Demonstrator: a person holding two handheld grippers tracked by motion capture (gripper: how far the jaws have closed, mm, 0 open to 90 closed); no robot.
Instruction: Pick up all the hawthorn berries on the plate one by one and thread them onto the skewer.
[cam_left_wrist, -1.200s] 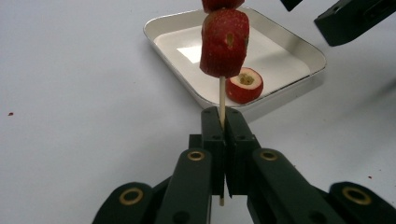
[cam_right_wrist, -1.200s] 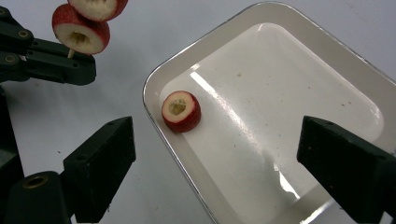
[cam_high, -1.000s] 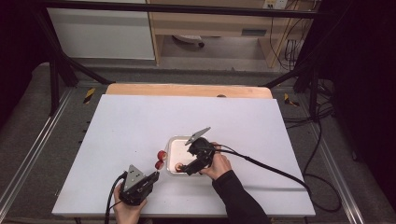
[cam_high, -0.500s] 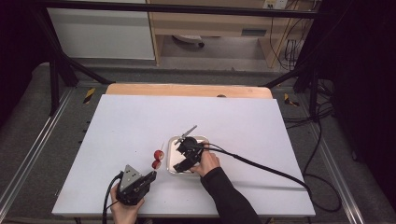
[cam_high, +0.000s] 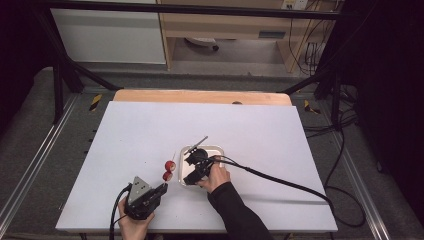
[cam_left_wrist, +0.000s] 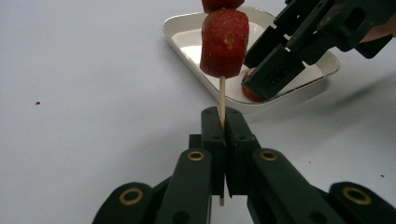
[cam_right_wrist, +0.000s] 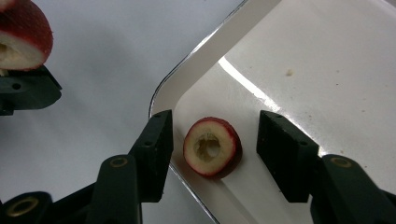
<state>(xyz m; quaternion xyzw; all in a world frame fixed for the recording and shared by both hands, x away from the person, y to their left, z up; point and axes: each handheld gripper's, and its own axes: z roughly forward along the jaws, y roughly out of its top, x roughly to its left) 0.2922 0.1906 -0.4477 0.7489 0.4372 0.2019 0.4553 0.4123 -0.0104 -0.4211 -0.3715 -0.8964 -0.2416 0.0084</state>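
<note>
My left gripper (cam_left_wrist: 223, 123) is shut on a thin wooden skewer (cam_left_wrist: 222, 93) that stands upright with strawberry pieces (cam_left_wrist: 224, 42) threaded on it. From above, this gripper (cam_high: 162, 189) sits near the table's front edge, the skewered strawberry pieces (cam_high: 170, 165) just beyond it. My right gripper (cam_right_wrist: 217, 135) reaches into the near left corner of a white tray (cam_right_wrist: 196, 51). A hollow strawberry slice (cam_right_wrist: 212, 147) lies between its pads, with a gap on each side. Its jaws have just been closing and stand open around the slice.
The white tray (cam_high: 216, 149) lies on the white table top (cam_high: 125, 135), right of the skewer. A black cable (cam_high: 280, 180) trails from the right gripper to the right. A wooden strip (cam_high: 200, 96) runs along the table's far edge.
My right gripper has shifted left and down into the tray's near left corner, and its jaws have narrowed. The left gripper and skewer have stayed put.
</note>
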